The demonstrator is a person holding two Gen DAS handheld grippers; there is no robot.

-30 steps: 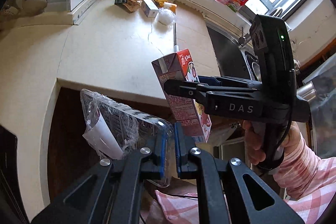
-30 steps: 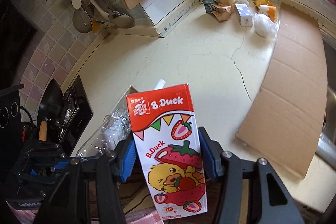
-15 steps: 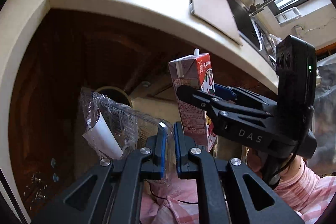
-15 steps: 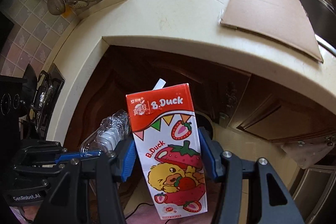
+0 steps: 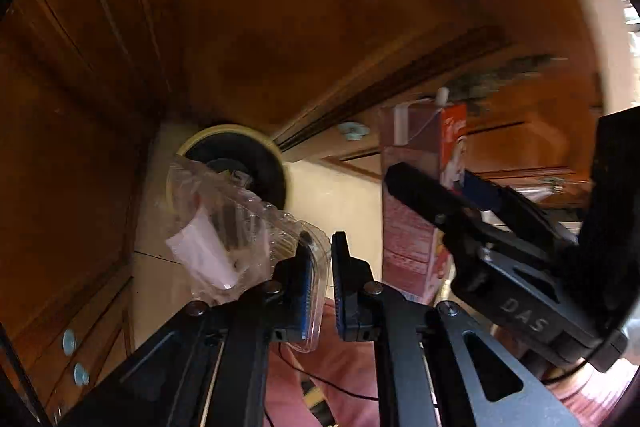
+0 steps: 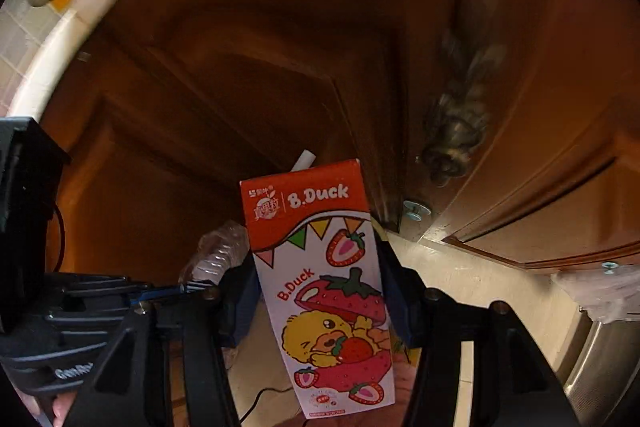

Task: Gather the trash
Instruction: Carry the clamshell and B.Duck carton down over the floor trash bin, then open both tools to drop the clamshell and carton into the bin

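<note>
My left gripper pinching crumpled clear plastic clamshell tray; round yellow-rimmed black-lined bin straight ahead beyond it. Right gripper clamping upright red-white strawberry drink carton, farther from bin.

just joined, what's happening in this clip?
A person is collecting trash with two handheld grippers. The left gripper is clamped on the edge of a clear plastic clamshell container. The right gripper grips a B.Duck strawberry drink carton, upright, straw in the top. Both are held low in front of the wooden cabinet doors, pointing toward a round bin on the floor. Nothing is released yet.
</note>
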